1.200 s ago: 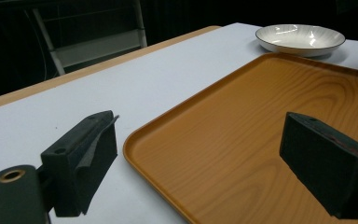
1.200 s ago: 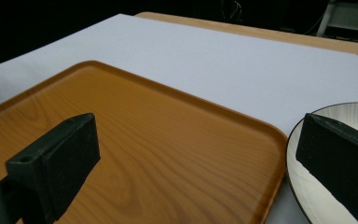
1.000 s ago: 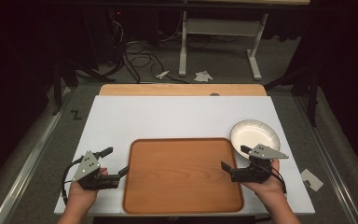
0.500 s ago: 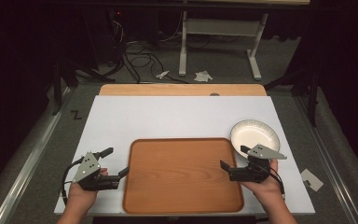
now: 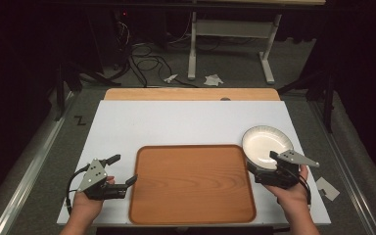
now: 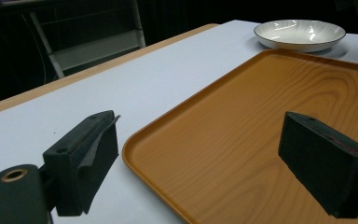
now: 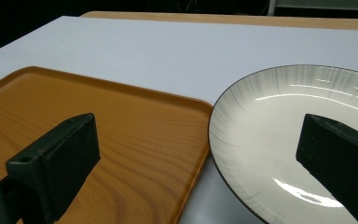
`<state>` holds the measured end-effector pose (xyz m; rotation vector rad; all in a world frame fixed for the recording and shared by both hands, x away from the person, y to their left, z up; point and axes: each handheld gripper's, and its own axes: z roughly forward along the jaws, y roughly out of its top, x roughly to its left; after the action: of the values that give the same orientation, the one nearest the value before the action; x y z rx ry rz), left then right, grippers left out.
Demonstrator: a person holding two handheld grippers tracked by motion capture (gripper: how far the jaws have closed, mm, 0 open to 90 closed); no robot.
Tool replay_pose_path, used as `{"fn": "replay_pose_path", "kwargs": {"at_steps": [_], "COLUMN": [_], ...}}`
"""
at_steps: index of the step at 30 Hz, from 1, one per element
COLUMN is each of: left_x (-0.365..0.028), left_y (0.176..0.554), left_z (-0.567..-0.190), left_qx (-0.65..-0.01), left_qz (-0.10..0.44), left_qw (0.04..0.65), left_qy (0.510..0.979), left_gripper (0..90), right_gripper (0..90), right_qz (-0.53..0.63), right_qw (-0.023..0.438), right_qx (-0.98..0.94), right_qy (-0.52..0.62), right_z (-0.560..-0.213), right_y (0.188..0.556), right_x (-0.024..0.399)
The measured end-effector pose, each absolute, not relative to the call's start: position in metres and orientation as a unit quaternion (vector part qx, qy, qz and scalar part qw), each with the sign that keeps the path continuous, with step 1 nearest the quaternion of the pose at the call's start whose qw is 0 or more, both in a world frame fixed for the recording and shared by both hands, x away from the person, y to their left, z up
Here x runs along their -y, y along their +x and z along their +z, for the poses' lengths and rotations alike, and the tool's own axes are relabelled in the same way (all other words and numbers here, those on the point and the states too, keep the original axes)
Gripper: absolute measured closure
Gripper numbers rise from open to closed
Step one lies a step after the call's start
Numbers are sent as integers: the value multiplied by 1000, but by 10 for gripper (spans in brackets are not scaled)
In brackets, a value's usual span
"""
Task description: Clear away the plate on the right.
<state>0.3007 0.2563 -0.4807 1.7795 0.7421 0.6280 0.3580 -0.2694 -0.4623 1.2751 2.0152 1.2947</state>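
Nothing is moved yet: I hold both claws, left [image 5: 125, 175] and right [image 5: 252, 171], wide apart, flanking the empty rectangular wooden tray [image 5: 192, 182]; the round white ceramic plate [image 5: 266, 145] sits just beside its far right corner.

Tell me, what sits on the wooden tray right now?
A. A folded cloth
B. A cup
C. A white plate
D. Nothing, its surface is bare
D. The wooden tray shows only bare wood grain in the high view, while the white plate rests on the white table beside the tray's far right corner, not on it.
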Motion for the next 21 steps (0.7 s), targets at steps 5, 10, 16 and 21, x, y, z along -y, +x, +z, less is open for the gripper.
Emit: {"fn": "replay_pose_path", "kwargs": {"at_steps": [5, 10, 16, 21], "left_x": [-257, -257, -257, -254], "left_y": [300, 300, 301, 303], "left_z": [-480, -480, -480, -481], "left_qx": [-310, -309, -310, -308], "left_qz": [264, 263, 262, 260], "left_qw": [531, 532, 531, 529], "left_qy": [743, 743, 744, 747], "left_gripper": [125, 125, 125, 126], "right_gripper": [1, 1, 1, 1], "right_qz": [464, 457, 455, 464], "right_qw": [219, 227, 226, 209], "right_qx": [-722, -717, -708, -689], "right_qy": [463, 475, 491, 517], "right_z": [-461, -460, -462, -465], "right_y": [357, 357, 358, 361], "right_x": [274, 281, 289, 303]}}
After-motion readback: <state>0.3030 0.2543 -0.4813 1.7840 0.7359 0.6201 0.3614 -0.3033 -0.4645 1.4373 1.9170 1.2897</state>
